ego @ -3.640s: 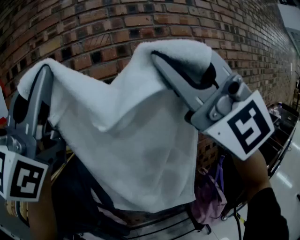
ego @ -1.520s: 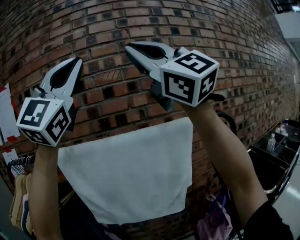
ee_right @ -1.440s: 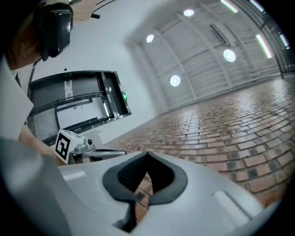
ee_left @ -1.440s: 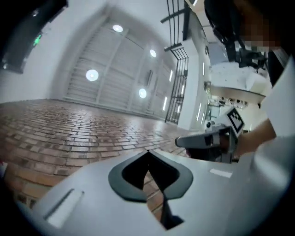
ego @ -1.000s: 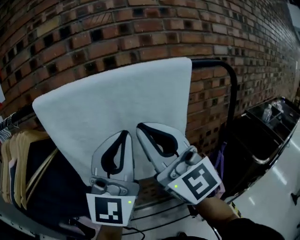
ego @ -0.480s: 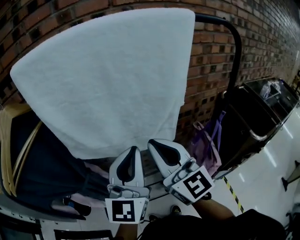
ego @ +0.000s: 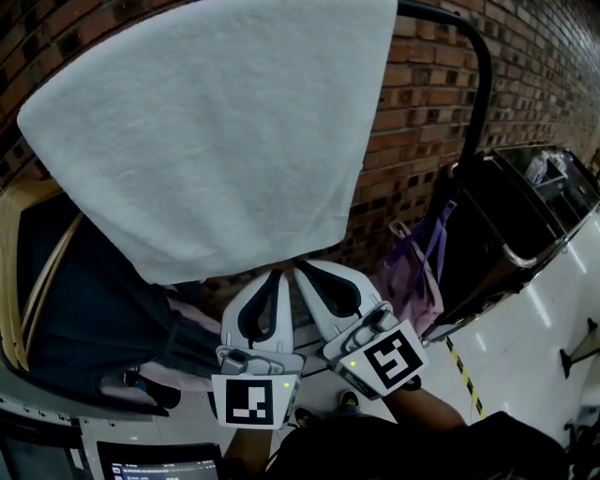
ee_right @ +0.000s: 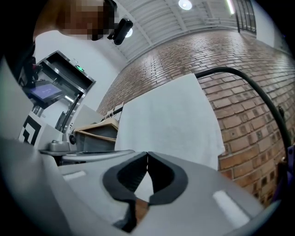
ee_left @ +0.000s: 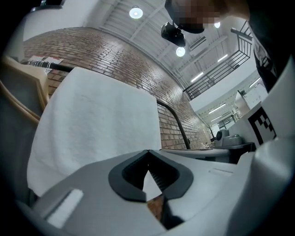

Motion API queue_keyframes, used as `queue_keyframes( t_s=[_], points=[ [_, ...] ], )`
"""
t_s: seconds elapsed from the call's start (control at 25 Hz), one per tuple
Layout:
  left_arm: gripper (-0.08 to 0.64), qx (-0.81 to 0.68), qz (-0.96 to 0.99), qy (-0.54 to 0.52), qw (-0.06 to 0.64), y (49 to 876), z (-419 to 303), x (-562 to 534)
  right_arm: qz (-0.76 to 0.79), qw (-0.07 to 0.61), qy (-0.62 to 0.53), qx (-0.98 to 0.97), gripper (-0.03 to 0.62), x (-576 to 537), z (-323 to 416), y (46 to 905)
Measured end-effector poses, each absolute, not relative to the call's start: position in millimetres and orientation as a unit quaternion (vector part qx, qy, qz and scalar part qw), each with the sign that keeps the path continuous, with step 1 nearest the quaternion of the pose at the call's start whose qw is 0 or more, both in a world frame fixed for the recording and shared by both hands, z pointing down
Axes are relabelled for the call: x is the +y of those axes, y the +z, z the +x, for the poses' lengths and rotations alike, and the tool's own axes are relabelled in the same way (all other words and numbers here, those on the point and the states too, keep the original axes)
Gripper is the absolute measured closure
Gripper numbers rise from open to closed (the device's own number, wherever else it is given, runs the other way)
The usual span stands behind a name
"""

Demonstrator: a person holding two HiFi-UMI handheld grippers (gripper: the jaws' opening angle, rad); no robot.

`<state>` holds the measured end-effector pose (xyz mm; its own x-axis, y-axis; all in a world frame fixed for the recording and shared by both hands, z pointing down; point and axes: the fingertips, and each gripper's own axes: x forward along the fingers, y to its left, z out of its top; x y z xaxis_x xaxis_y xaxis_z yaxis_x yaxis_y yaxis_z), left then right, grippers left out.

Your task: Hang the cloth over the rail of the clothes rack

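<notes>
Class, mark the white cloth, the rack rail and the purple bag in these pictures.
white cloth (ego: 216, 141), head view, middle of its hanging front face.
rack rail (ego: 487, 89), head view, the black bend at its right end.
purple bag (ego: 412, 286), head view, the bag's body.

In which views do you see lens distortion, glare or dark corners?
Head view: dim overall, brick wall bulges, white towelling cloth sharp. Left gripper view: black rounded corners, ceiling lamps glare. Right gripper view: same dark corners, black metal rail bends strongly.
</notes>
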<state>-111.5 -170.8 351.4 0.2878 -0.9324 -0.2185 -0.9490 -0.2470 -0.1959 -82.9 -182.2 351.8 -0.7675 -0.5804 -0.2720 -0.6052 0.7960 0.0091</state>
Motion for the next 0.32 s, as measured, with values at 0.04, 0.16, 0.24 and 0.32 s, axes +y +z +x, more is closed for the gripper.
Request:
queue_keyframes(
  t_s=[0.04, 0.16, 0.24, 0.32],
  points=[
    [0.552, 0.595, -0.790, 0.027, 0.147, 351.2, -110.4, -170.8, -0.316, 0.129, 0.050, 0.939, 0.588, -181.2, -82.7, 350.9],
    [0.552, 0.593, -0.791, 0.035, 0.147, 349.0, -107.9, -170.9, -0.317, 0.133, 0.058, 0.937, 0.588, -178.5, -82.5, 347.9],
    [0.552, 0.592, -0.791, 0.040, 0.146, 349.2, -108.5, -169.4, -0.318, 0.133, 0.062, 0.937, 0.588, -175.9, -84.6, 348.6],
    [0.552, 0.592, -0.792, 0.043, 0.145, 350.8, -110.5, -167.4, -0.318, 0.133, 0.065, 0.937, 0.588, -173.2, -87.8, 350.4]
  ],
)
